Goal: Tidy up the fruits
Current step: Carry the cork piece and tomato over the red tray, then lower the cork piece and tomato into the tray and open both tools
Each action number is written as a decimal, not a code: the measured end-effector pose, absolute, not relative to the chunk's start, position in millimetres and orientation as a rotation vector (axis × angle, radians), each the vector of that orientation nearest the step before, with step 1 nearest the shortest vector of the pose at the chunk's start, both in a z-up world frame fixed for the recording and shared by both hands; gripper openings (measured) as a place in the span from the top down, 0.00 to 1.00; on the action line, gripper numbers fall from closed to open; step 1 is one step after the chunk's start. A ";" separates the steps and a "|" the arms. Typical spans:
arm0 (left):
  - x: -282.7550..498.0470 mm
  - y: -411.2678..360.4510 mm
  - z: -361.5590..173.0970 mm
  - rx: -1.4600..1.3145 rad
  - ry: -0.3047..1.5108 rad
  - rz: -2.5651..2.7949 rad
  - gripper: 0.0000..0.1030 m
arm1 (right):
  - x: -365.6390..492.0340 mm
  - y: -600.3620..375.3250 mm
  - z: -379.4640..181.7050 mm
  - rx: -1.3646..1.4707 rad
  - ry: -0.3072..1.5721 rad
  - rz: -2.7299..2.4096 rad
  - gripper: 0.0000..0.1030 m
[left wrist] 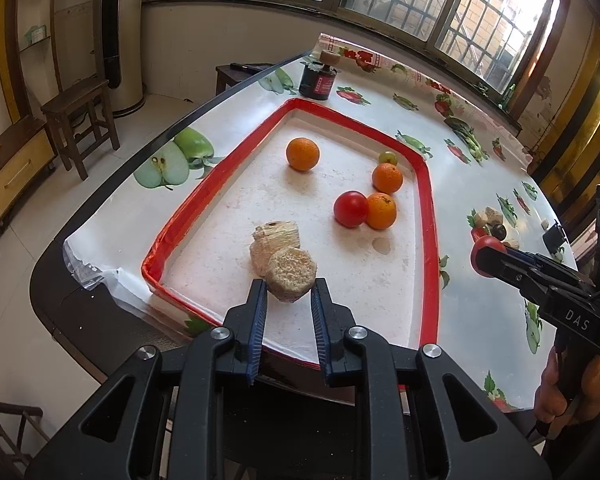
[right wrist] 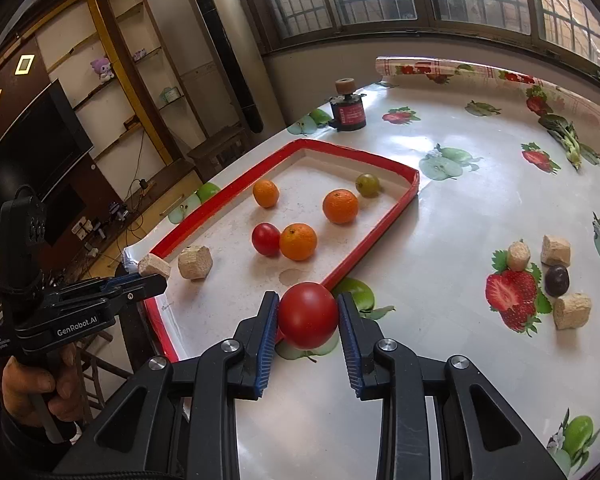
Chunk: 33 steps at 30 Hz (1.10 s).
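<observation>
My view of the left hand-held gripper [left wrist: 288, 286] ends at the left wrist picture's lower edge, which cuts off its body. Its fingers hide the flanks of the cork block [left wrist: 291, 276] I hold. The label on the dark jar [right wrist: 348, 114] is too small to read. The person's hand [right wrist: 40, 388] is cut by the left edge; the worktop [right wrist: 440, 240] runs beyond the right edge.
</observation>
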<state>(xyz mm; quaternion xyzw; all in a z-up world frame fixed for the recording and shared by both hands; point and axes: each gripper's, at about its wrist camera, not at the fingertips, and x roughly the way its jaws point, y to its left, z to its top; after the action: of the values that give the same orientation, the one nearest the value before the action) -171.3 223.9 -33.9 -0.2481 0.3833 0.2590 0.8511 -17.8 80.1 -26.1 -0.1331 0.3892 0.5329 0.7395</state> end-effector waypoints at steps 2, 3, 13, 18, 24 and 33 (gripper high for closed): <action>-173.5 228.3 -34.8 -0.531 0.805 0.555 0.81 | -22.0 89.1 -27.2 -0.304 0.855 1.187 0.71; -174.5 230.1 -34.2 -0.532 0.802 0.558 0.81 | -24.2 93.1 -28.5 -0.310 0.856 1.195 0.71; -177.3 247.9 -41.2 -0.541 0.814 0.587 0.81 | -39.9 128.0 -36.9 -0.368 0.865 1.253 0.71; -175.8 252.4 -44.4 -0.546 0.818 0.589 0.81 | -42.0 139.0 -43.9 -0.388 0.878 1.265 0.71; -171.3 257.6 -47.3 -0.541 0.831 0.593 0.81 | -42.0 151.5 -53.6 -0.412 0.897 1.273 0.71; -165.4 261.6 -57.8 -0.554 0.861 0.590 0.81 | -40.7 163.6 -71.6 -0.452 0.923 1.268 0.71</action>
<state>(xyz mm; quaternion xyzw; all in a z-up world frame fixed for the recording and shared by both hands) -165.4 261.6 -57.8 -0.2611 0.4059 0.2783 0.8304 -40.7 163.6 -71.6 -0.2018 0.4119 0.5661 0.6850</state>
